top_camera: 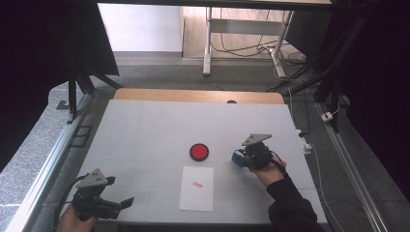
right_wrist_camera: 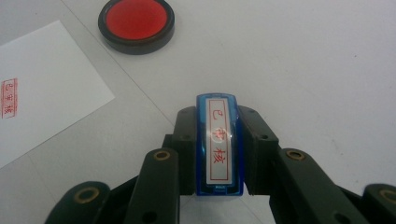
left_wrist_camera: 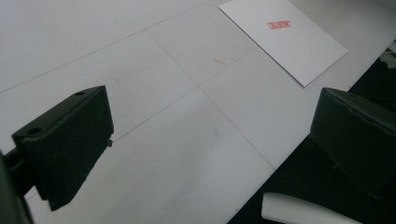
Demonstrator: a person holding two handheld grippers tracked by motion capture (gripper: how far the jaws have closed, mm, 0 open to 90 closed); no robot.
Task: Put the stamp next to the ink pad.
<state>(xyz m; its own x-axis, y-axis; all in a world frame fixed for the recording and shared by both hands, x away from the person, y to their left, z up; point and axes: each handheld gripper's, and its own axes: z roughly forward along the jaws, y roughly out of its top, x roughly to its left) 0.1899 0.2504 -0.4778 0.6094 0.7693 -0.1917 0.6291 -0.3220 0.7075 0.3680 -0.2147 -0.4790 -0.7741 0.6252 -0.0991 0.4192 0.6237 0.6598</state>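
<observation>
A person is sitting at a big white table and holding a black gripper in each hand.

The right gripper is sitting at about four o'clock on the table, just right of the middle. It is squeezing a small blue plastic stamp with a white label and red letters. The two jaws are pressing on the stamp's long sides, and the label is facing up toward the camera. In the high view the blue stamp is poking out at the nine o'clock side of the gripper, close above the tabletop.

A round black ink pad with a red middle is lying just to the left of the stamp, near the centre of the table. At six o'clock from the pad, a white sheet of paper is lying flat. A small red stamped mark is showing on it.

The left gripper is resting at about seven o'clock, near the table's front edge and well apart from the paper. Its jaws are spread wide and are holding nothing.
</observation>
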